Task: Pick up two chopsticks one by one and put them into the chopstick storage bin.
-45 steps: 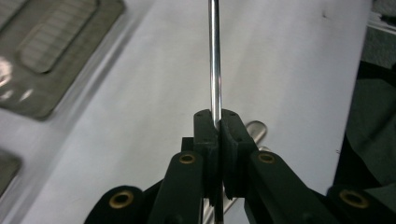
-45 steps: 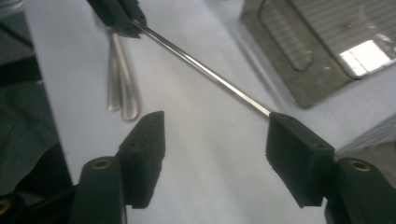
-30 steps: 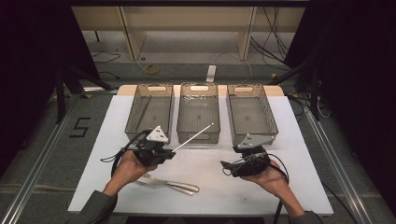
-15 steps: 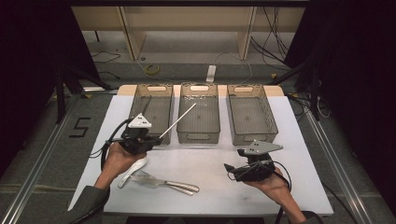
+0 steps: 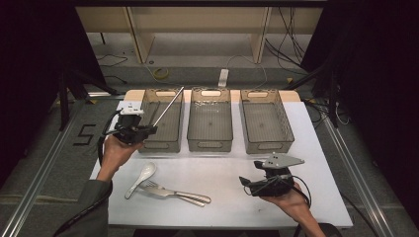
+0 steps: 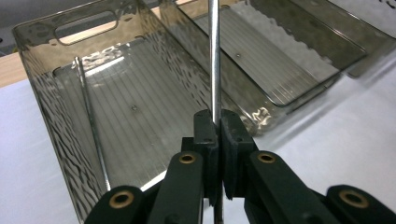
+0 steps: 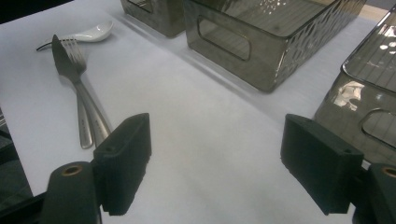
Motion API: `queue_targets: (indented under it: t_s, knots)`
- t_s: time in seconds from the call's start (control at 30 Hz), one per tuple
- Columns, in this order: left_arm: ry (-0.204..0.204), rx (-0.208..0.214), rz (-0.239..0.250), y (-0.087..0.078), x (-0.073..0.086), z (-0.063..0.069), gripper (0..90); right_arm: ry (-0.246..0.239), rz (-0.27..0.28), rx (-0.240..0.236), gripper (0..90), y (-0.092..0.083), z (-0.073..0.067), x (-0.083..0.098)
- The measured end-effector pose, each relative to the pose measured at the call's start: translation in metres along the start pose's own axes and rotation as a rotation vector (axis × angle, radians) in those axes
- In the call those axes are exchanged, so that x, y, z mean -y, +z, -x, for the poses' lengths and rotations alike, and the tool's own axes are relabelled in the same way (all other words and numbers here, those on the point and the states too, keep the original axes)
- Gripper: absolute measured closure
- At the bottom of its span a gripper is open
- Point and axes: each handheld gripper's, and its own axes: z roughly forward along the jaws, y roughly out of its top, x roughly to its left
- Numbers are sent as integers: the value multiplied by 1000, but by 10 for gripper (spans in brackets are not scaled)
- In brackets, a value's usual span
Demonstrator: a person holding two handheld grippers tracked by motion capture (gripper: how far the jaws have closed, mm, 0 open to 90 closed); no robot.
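The left gripper [image 5: 148,129] has its fingers clamped on a thin metal rod [image 5: 168,105], most likely a chopstick, pinching it near one end so that nearly all its length sticks out ahead, slanting up over the left bin [image 5: 160,143]. In the left gripper view the rod [image 6: 214,60] runs from between the closed pads out above the bin's ribbed floor, where a second rod [image 6: 91,126] of the same kind lies along the side wall. The grip looks like the weak point: a smooth, round bar held at one end can pivot between the pads or slip lengthwise, and a quick swing of the hand could send it down outside the bin. If it is let go while the far end reaches past the back rim, it may catch on that edge and tip out, or land across the wall between this bin and the middle bin [image 5: 210,143]. The right gripper [image 5: 252,183], fingers wide apart and holding nothing, hovers low over the white counter [image 5: 222,163]; the knife and fork [image 7: 77,79] and the white spoon [image 7: 91,32] lie ahead of it, well clear.
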Motion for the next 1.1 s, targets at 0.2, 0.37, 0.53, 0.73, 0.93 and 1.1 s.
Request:
queue_targets:
  t_s: [0.2, 0.37, 0.53, 0.73, 0.93, 1.1]
  knots:
    - [-46, -45, -36, 19, -8, -17, 860, 1, -6, -4, 255, -2, -1, 3]
    - [-75, -74, -63, 29, -11, -27, 859, 1, -8, -4, 255, -2, -2, 4]
    - [-78, -111, -78, 38, -10, -33, 859, -3, -10, -10, 256, -3, -2, 5]
    - [-109, -117, -100, 47, -11, -37, 859, -5, -11, -12, 256, -3, -3, 4]
    - [-144, -137, -130, 58, -12, -42, 857, -4, -16, -17, 256, -3, -4, 5]
    - [-169, -167, -150, 64, -13, -43, 851, -5, -16, -20, 257, -3, -4, 5]
